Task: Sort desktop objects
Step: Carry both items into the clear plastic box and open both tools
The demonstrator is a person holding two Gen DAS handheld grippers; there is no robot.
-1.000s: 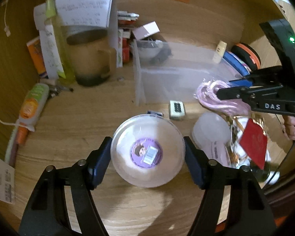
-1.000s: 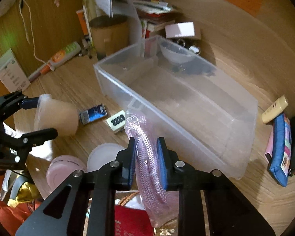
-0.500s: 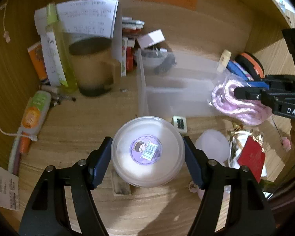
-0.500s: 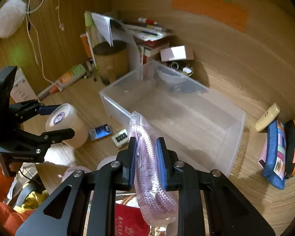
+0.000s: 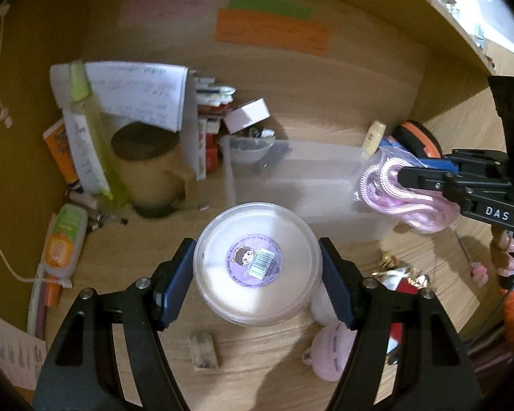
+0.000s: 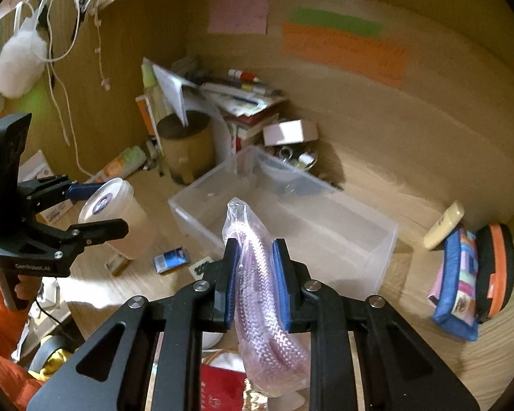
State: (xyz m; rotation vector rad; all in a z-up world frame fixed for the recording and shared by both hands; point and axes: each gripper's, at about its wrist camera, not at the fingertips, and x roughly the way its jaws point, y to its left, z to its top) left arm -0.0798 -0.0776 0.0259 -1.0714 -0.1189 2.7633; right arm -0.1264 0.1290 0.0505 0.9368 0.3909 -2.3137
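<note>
My left gripper (image 5: 257, 270) is shut on a round white tub (image 5: 258, 267) with a purple sticker on its lid, held in the air above the desk; it also shows in the right wrist view (image 6: 111, 212). My right gripper (image 6: 255, 263) is shut on a clear bag of pink braided cable (image 6: 260, 294), held up in front of the clear plastic bin (image 6: 291, 219). In the left wrist view the bag of cable (image 5: 401, 191) hangs at the bin's (image 5: 291, 178) right end.
A brown cup (image 5: 147, 171), a green bottle (image 5: 92, 137), papers and books crowd the back left. A blue pouch (image 6: 459, 284) and an orange round case (image 6: 497, 267) lie right of the bin. Small items, such as a blue card (image 6: 171, 260), lie on the desk.
Both grippers have risen and pulled back from the desk with their loads. The tub and the cable bag are higher, and more of the back wall shows.
</note>
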